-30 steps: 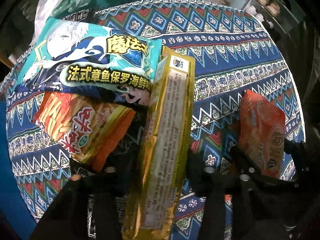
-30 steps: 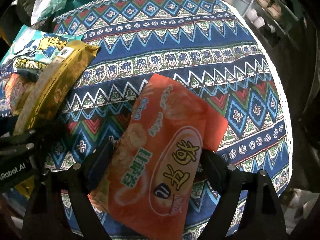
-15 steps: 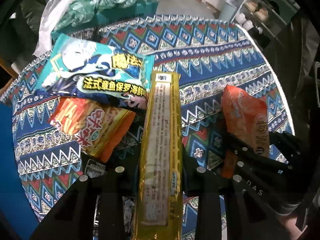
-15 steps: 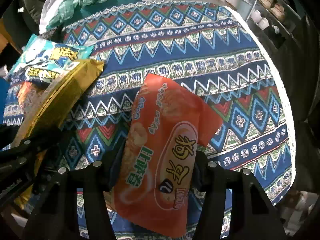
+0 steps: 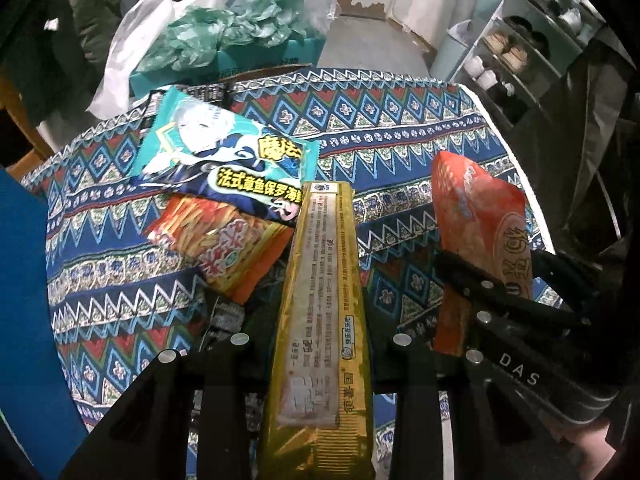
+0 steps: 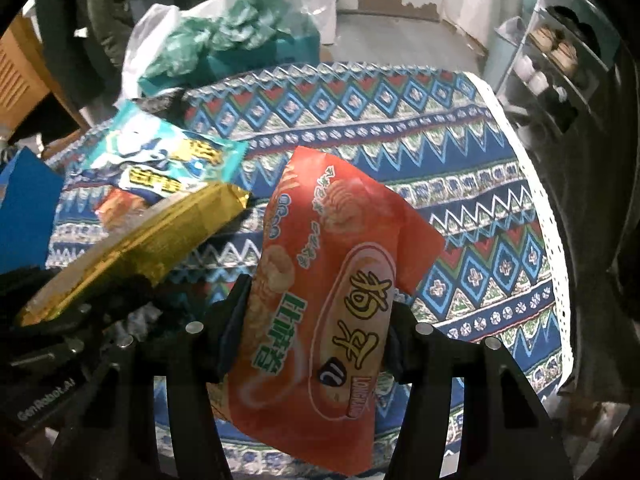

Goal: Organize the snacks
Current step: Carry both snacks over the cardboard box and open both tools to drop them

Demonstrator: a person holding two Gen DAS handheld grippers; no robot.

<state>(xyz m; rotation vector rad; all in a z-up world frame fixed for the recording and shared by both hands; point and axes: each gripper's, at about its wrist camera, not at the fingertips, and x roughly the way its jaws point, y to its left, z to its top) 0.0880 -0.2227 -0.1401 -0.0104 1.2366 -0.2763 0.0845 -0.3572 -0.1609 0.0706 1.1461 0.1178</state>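
Observation:
My left gripper [image 5: 320, 332] is shut on a long gold snack packet [image 5: 324, 300], held lengthwise above the patterned tablecloth [image 5: 400, 128]. My right gripper [image 6: 316, 328] is shut on an orange snack bag [image 6: 320, 300], its pads pressing in both sides, and the bag hangs clear of the table. From the left wrist view, the orange bag [image 5: 480, 216] and right gripper [image 5: 512, 280] sit just to the right. The right wrist view has the gold packet [image 6: 152, 240] on its left. A teal cartoon-print bag [image 5: 224, 160] overlaps an orange-red stick-snack bag [image 5: 224, 244] lying on the cloth.
White and green plastic bags [image 5: 224, 36] and a teal box crowd the table's far side. A shoe rack [image 5: 520, 48] stands at the right, beyond the cloth's lace edge [image 6: 552, 240]. A blue surface [image 5: 20, 300] borders the table on the left.
Both grippers have closed on their packets and risen, lifting the gold packet and the orange bag off the cloth. The table now looks farther away.

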